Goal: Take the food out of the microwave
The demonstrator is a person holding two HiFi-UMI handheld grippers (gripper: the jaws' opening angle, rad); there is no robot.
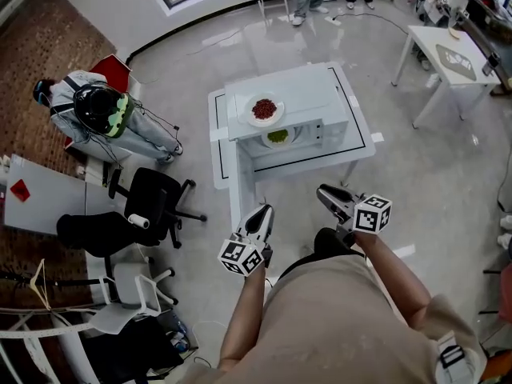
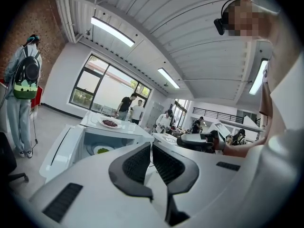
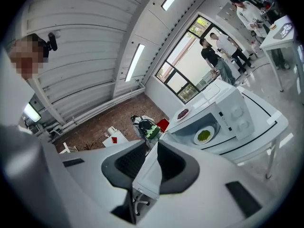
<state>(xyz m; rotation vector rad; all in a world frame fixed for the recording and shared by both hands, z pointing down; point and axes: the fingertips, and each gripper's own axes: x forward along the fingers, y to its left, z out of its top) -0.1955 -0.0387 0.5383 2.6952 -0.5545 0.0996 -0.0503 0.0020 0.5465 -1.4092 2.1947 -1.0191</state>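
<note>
A white microwave [image 1: 320, 102] stands on a white table [image 1: 360, 142] with its door [image 1: 238, 178] swung open toward me. Inside it lies a plate of green food [image 1: 278, 137], also seen in the left gripper view [image 2: 101, 150] and the right gripper view [image 3: 204, 135]. A plate of red food [image 1: 264, 109] rests on top of the microwave. My left gripper [image 1: 264, 209] hovers near the door's outer end, shut and empty. My right gripper [image 1: 320, 190] is in front of the table, well short of the oven, open with nothing held; the door's edge shows through its gap [image 3: 151, 148].
A person with a backpack [image 1: 100, 110] sits at the left by a red chair. A black office chair [image 1: 152, 202] and a white chair [image 1: 128, 286] stand left of me. Another white table [image 1: 448, 54] is at the back right, with several people beyond.
</note>
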